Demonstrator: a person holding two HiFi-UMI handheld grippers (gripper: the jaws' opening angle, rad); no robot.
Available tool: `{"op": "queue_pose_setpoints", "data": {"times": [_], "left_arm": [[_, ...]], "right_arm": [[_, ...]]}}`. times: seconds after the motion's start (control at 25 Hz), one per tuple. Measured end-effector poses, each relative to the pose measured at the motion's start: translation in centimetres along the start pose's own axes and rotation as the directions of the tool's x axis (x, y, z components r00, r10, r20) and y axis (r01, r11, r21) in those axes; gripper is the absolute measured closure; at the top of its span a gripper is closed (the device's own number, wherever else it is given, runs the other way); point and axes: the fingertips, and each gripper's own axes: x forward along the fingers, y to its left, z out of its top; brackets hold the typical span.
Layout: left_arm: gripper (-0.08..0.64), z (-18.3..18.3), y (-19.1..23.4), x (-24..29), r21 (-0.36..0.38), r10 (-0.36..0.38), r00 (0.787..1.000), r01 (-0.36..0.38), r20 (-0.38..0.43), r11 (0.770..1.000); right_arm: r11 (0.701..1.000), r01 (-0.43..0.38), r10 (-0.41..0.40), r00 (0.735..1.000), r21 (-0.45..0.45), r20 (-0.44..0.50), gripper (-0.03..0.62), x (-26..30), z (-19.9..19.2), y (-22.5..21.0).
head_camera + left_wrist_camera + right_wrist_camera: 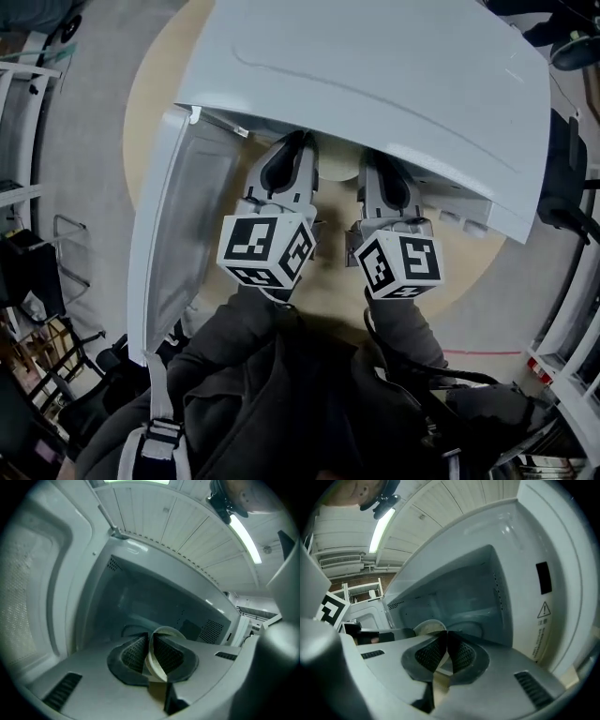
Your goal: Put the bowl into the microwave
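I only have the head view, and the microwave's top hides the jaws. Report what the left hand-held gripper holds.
Observer: In its own view, the left hand-held gripper is shut on the rim of the bowl.
Operator: Now check the right one.
Observer: The right hand-held gripper is shut on the bowl's rim too, at the side opposite the left one.
Operator: Tell me what lies ahead of the bowl.
Observer: The open cavity of the microwave, with its turntable showing just beyond the bowl.
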Motion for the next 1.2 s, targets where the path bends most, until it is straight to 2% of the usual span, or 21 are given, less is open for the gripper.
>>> {"op": "queue_pose_setpoints", "data": {"times": [0.2, 0.52, 0.64, 0.76, 0.96, 1.08, 1.2], "left_arm": [[0.515, -1.3, 0.1, 2.6, -0.007, 0.001, 0.999, -0.002, -0.043, 1.0], [0.515, 0.0, 0.5, 5.6, 0.016, -0.007, 0.999, 0.008, -0.048, 1.0], [0.515, 0.7, 0.3, 6.7, 0.03, -0.033, 0.999, 0.034, -0.032, 0.999], [0.515, 1.2, 0.3, 7.3, 0.028, -0.066, 0.998, 0.066, 0.015, 0.997], [0.513, 1.7, 0.4, 6.7, 0.068, -0.059, 0.992, 0.051, 0.108, 0.996], [0.509, 1.1, 0.9, 5.9, 0.054, -0.039, 0.992, 0.033, 0.117, 0.998], [0.506, 0.5, 1.3, 4.5, 0.052, -0.01, 0.993, 0.004, 0.119, 0.999]], "right_arm": [[0.999, 0.036, -0.036, 0.999, 0.017, -0.018, 0.575, 1.4, -0.6, -2.2], [0.996, 0.074, -0.074, 0.997, 0.046, 0.001, 0.574, 4.0, 0.3, -3.4], [0.995, 0.079, -0.08, 0.997, 0.055, 0.011, 0.574, 4.8, 0.6, -4.0], [0.997, 0.081, -0.08, 0.996, -0.013, 0.043, 0.572, 5.3, 1.0, -3.9], [0.991, 0.08, -0.071, 0.994, -0.11, 0.08, 0.529, 4.9, 1.1, -3.5], [0.989, 0.067, -0.055, 0.994, -0.129, 0.094, 0.486, 4.4, 1.1, -3.1], [0.986, 0.043, -0.029, 0.995, -0.158, 0.093, 0.472, 3.6, 0.7, -2.6]]}}
